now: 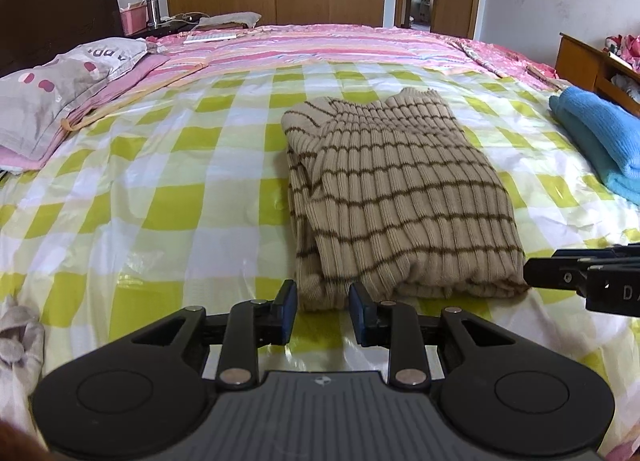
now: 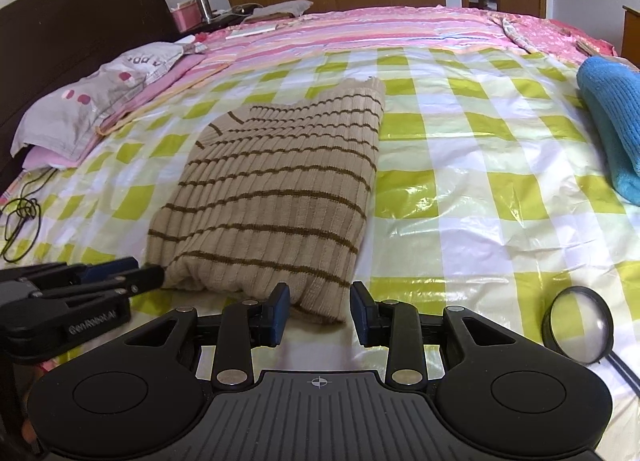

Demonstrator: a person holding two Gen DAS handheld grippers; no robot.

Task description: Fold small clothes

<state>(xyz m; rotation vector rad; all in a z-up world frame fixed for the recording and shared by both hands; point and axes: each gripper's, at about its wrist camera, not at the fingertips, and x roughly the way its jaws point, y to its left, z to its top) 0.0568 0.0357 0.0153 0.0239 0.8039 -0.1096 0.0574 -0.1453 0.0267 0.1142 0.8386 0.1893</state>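
A bed [image 1: 168, 197] under a green-checked plastic sheet [image 2: 460, 197] carries a folded striped sweater [image 1: 396, 197] near its front edge. The left gripper [image 1: 323, 311] and right gripper [image 2: 319, 311], jaws narrowly apart and empty, hover at the sweater's near edge.

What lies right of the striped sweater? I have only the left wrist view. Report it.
Observer: A magnifying glass lies on the checked sheet, nearer than the blue folded cloth.
Operator: Check the right gripper's jaws.
Observer: The right gripper is open; the near corner of the striped sweater sits at its gap, not pinched.
Operator: Report the bed's left edge.
Observer: A black cable lies looped there, nearer than the pillow.
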